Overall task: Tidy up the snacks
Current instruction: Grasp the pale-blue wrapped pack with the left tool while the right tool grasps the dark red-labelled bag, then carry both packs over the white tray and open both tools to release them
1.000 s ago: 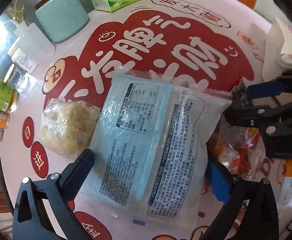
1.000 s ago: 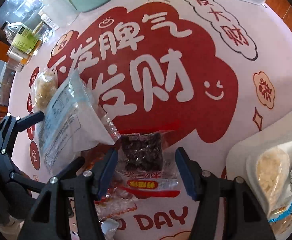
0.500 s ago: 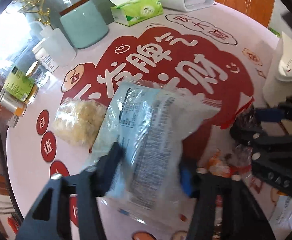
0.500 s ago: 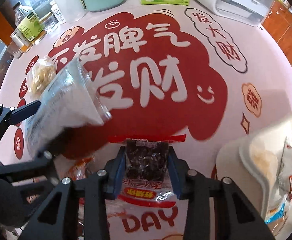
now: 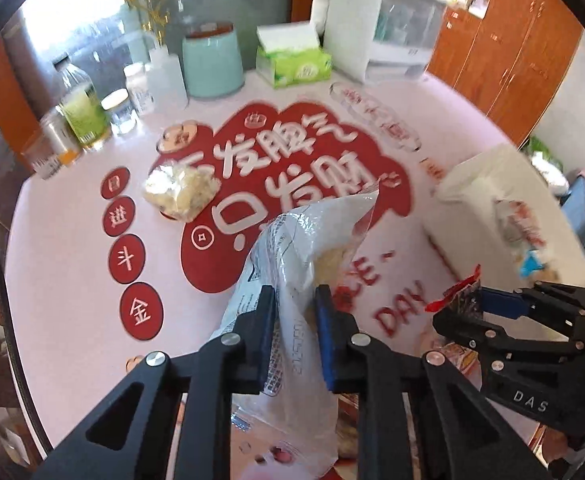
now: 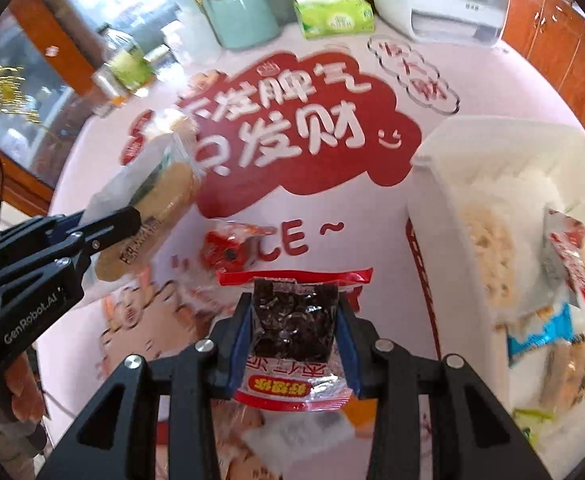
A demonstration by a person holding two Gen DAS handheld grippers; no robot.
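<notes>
My left gripper [image 5: 292, 300] is shut on a pale blue-and-white cracker packet [image 5: 304, 240], which hangs crumpled above the table. From the right wrist view, that gripper [image 6: 112, 224] and its packet [image 6: 160, 200] are at the left. My right gripper [image 6: 294, 308] is shut on a small dark snack packet with red trim [image 6: 294, 320], held off the table. It also shows at the right of the left wrist view [image 5: 480, 308]. A white bin [image 6: 424, 184] holding several snack packs stands to the right. A clear pack of pale puffs [image 5: 180, 192] lies on the mat.
A small red packet [image 6: 228, 248] and other wrappers lie on the pink-and-red mat below the grippers. At the back stand a mint canister [image 5: 212, 64], a green tissue box [image 5: 292, 64], bottles [image 5: 84, 116] and a white appliance [image 5: 372, 32]. Wooden cabinets [image 5: 512, 52] are at the right.
Both grippers closed on their packets and lifted them off the table. The views rose and pulled back, and the white bin moved further into view.
</notes>
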